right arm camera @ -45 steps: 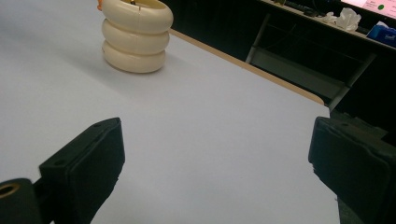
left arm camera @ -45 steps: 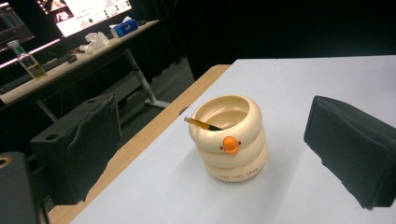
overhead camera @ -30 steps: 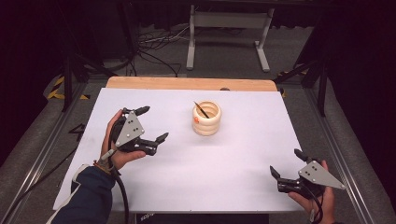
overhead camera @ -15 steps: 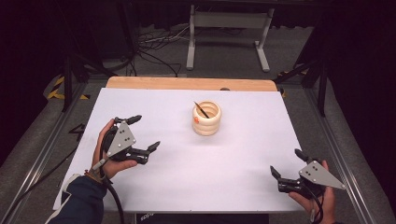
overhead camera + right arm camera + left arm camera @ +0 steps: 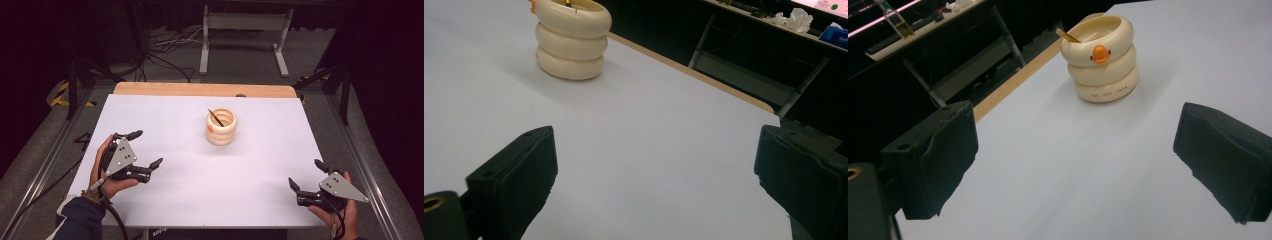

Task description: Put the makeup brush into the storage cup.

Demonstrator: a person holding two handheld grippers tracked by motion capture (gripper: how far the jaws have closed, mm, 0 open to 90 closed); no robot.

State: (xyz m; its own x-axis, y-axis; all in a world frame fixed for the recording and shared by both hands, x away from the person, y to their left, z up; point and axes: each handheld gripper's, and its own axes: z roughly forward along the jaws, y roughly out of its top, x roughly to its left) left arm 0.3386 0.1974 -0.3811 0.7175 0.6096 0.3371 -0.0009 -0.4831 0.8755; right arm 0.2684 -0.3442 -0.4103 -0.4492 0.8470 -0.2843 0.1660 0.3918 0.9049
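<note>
The cream ribbed ring-stacked holder [image 5: 221, 127] stands ahead-right of the nearer left hand-held gripper [image 5: 146, 151] (jaws wide, empty); right hand-held gripper [image 5: 303, 176] likewise wide.

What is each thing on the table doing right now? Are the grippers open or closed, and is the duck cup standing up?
Left gripper: open, empty, held over the table's left side.
Right gripper: open, empty, near the front right corner.
Duck-faced pen holder: upright on the table, touched by neither gripper.
Stick: leaning inside the pen holder, tip poking above the rim.
Table: covered with a white sheet.
</note>
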